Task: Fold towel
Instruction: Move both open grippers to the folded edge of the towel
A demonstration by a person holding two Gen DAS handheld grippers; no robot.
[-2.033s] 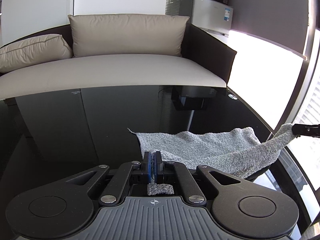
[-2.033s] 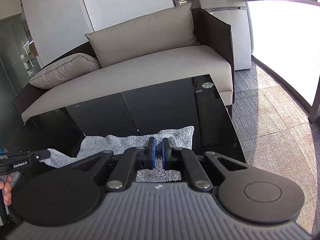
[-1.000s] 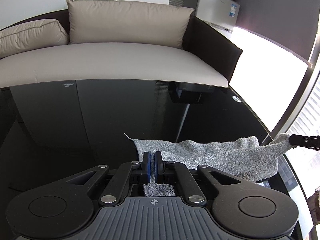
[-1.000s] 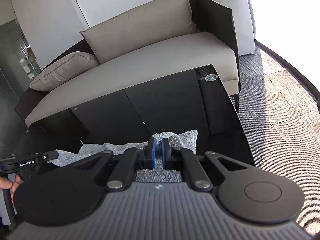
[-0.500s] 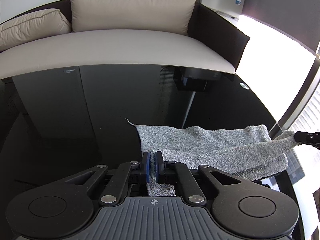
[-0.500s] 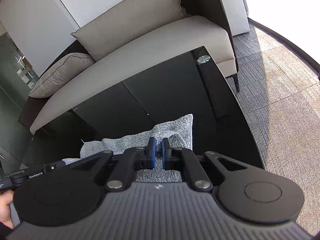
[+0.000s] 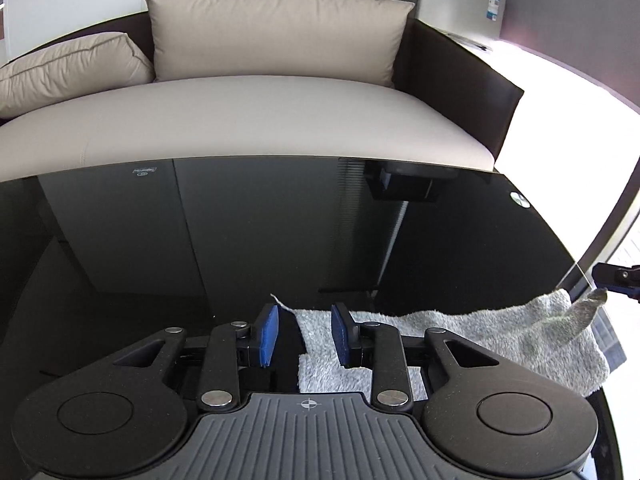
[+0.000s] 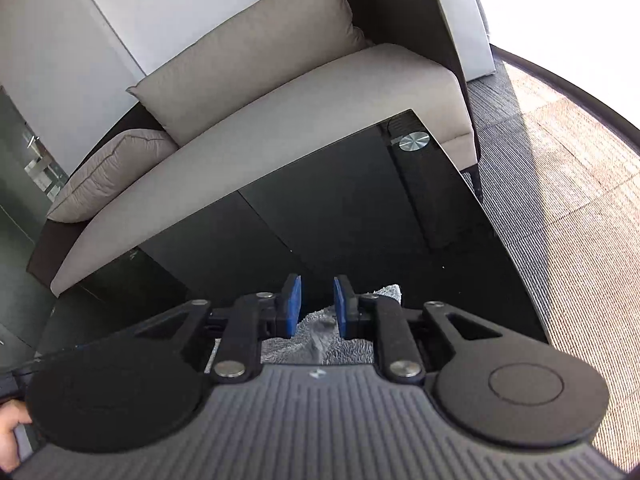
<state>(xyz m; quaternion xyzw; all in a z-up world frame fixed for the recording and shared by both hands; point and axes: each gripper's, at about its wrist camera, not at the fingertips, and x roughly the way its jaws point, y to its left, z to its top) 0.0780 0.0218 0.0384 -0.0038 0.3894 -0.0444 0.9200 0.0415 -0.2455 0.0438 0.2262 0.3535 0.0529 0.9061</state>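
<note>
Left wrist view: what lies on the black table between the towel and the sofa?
Nothing: in the left wrist view the black table is bare from the towel to the sofa, only reflections.

Both tools' jaws opening off towel (image 7: 460, 332)

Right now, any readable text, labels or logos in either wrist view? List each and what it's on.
None can be read word for word.
Sticker on the fridge, blue and white: print too small.
Etched stamp on the black glass table near its far edge: blurred.
Crosshair mark, no letters, on the left gripper body.
Small pale logo on the right gripper body: unreadable.
</note>
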